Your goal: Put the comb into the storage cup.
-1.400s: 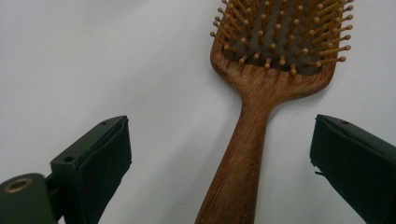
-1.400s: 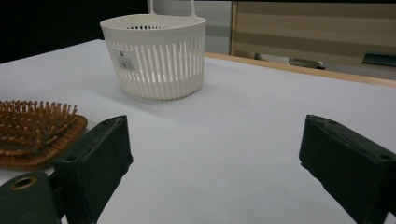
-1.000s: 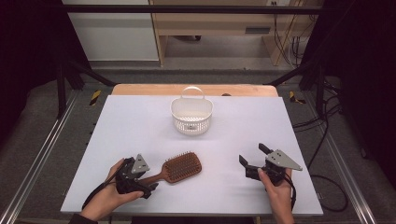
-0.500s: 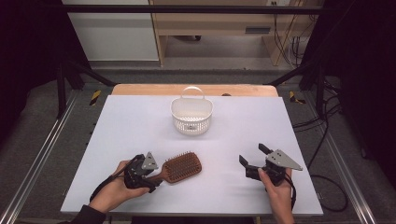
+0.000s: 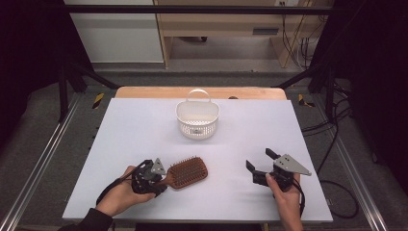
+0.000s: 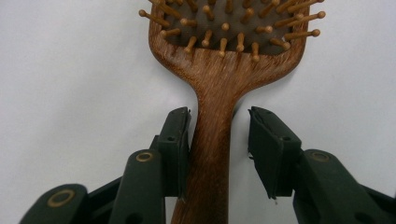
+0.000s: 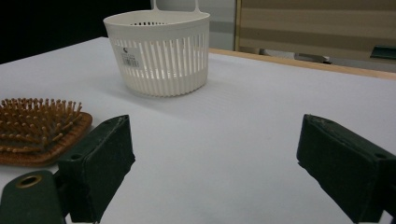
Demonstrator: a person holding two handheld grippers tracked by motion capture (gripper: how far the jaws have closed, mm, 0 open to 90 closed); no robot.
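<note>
the left gripper point(image 6: 218, 140) is open around the brush point(image 6: 219, 116) handle, one side touching it. the right gripper point(image 7: 212, 163) is wide open near the basket point(image 7: 159, 51).

You're working in a lab-style recording bay: a white table point(image 5: 144, 125) framed by black struts point(image 5: 202, 8) and metal floor rails point(image 5: 43, 154). Loose cables point(image 5: 337, 139) trail at 3 o'clock, with pale wooden bench furniture point(image 5: 226, 24) at 12 o'clock.
</note>
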